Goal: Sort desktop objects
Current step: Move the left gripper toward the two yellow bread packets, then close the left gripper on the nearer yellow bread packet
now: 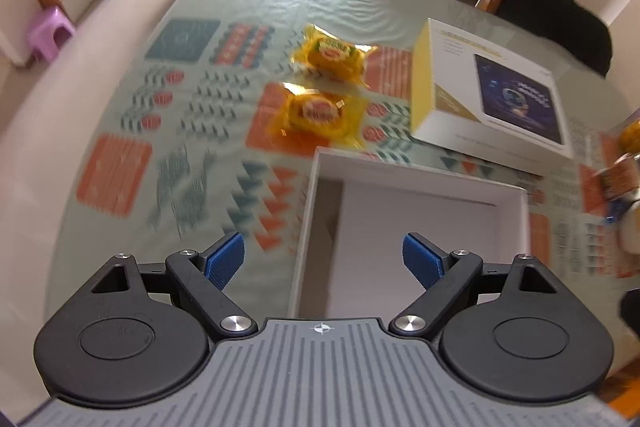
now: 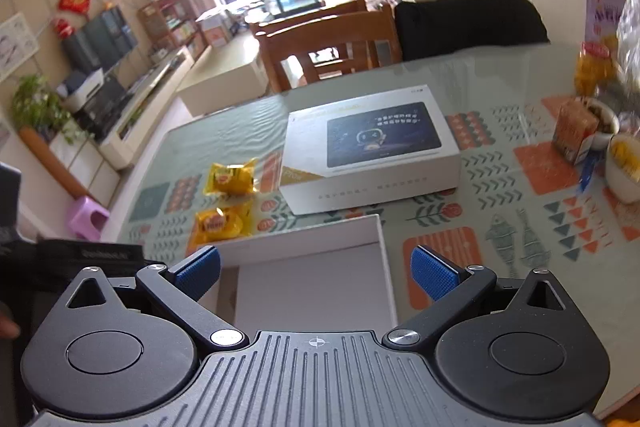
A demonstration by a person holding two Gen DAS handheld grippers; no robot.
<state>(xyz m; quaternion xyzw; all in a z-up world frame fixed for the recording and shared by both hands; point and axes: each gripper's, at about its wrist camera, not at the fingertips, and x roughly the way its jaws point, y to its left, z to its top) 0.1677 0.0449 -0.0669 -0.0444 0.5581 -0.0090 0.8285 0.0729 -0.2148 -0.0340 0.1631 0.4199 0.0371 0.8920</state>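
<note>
Two yellow wrapped snack cakes lie on the patterned tablecloth, one nearer (image 1: 320, 117) (image 2: 220, 221) and one farther (image 1: 330, 55) (image 2: 231, 178). An open, empty white box tray (image 1: 316, 187) (image 2: 376, 227) sits just in front of both grippers. A closed white tablet box (image 1: 492, 95) (image 2: 372, 151) lies behind it. My left gripper (image 1: 323, 259) is open and empty above the tray's left near corner. My right gripper (image 2: 316, 273) is open and empty over the tray's near part.
At the table's right stand a small orange carton (image 2: 570, 135), a bowl (image 2: 604, 123), a white cup (image 2: 622, 167) and a yellow jar (image 2: 592, 69). Wooden chairs (image 2: 328, 43) and one chair with a black cloth over it (image 2: 468, 23) stand behind the table. A purple stool (image 2: 86, 217) is on the floor at left.
</note>
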